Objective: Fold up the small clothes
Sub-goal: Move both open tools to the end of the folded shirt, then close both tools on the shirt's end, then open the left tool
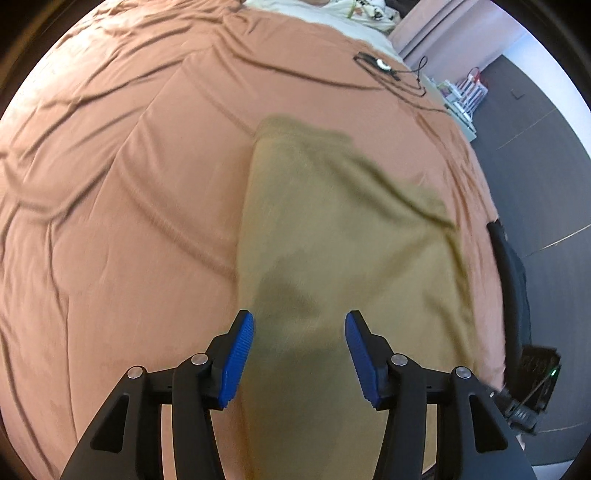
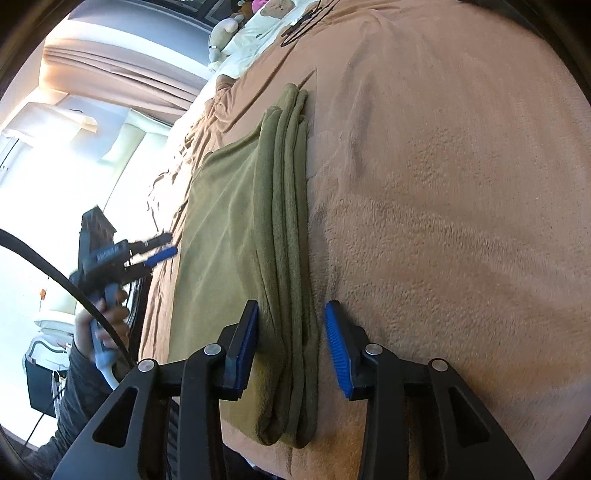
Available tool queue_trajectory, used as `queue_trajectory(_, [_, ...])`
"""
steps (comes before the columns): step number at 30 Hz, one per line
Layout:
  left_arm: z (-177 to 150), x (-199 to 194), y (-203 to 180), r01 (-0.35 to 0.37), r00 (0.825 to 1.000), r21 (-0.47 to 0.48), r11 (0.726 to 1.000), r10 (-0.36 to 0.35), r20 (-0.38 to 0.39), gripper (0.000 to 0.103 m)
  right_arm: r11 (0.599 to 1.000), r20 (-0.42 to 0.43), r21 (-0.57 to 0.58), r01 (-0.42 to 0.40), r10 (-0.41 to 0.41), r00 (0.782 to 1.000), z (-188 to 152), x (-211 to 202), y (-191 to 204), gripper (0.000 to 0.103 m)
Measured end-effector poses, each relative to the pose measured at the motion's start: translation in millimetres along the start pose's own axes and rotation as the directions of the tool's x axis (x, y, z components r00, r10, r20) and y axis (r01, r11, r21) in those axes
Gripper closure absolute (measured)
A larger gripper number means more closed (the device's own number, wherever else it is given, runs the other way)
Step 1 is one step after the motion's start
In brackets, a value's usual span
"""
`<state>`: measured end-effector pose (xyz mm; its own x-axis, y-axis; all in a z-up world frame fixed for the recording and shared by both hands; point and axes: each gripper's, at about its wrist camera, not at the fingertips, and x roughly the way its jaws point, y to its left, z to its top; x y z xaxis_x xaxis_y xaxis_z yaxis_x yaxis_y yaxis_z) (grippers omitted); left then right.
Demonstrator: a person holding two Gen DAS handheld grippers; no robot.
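Note:
An olive-green garment [image 1: 332,236] lies flat on the orange-brown bedspread [image 1: 129,184]. In the right wrist view its folded edge [image 2: 288,240] shows several stacked layers. My left gripper [image 1: 299,321] is open and empty, hovering above the near part of the garment; it also shows in the right wrist view [image 2: 160,247], at the garment's left side. My right gripper [image 2: 291,314] is open, low at the bed, with its blue fingers [image 2: 334,343] on either side of the folded edge, not closed on it.
A black cable with a small white device [image 1: 384,66] lies on the far part of the bed. Cream bedding and stuffed toys [image 2: 225,33] sit at the head. The bed's right edge drops to a dark floor [image 1: 535,166]. A bright window [image 2: 55,166] is to the left.

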<state>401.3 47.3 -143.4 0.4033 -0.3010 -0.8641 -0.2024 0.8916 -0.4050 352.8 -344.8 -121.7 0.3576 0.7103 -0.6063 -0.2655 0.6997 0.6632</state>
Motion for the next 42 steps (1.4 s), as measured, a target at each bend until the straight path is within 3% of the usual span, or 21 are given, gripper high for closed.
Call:
queue_trajectory(14, [-75.4, -13.9, 26.6, 0.071, 0.997, -0.080, 0.994, -0.073, -0.020, 0.049, 1.000, -0.014, 0.000, 0.021, -0.021, 1.000, -14.0, -9.2, 6.1, 0.068])
queue_trajectory(28, [-136.5, -33.6, 49.6, 0.202, 0.979, -0.194, 0.960, -0.201, 0.021, 0.051, 0.995, -0.060, -0.007, 0.097, -0.097, 0.993, -12.2, 3.7, 37.2, 0.068])
queue_trajectory(34, [-152.2, -32.8, 55.4, 0.270, 0.961, -0.262, 0.927, -0.275, 0.015, 0.064, 0.995, -0.064, 0.065, 0.077, -0.073, 0.995, -10.8, 1.4, 33.3, 0.068])
queue_trajectory(36, [-153.6, -34.6, 54.8, 0.245, 0.968, -0.263, 0.933, -0.249, 0.018, 0.079, 0.994, -0.060, 0.075, 0.079, -0.075, 0.995, -10.7, 1.1, 31.4, 0.068])
queue_trajectory(39, [-152.7, -36.5, 57.9, 0.259, 0.964, -0.282, 0.924, -0.265, 0.018, 0.095, 0.992, -0.064, 0.025, 0.120, -0.118, 0.991, -12.5, 4.9, 40.6, 0.068])
queue_trajectory(42, [-149.1, -41.8, 59.1, 0.280, 0.958, -0.295, 0.914, -0.287, 0.019, 0.096, 0.987, -0.076, -0.048, 0.154, -0.158, 0.985, -15.6, 11.0, 55.8, 0.069])
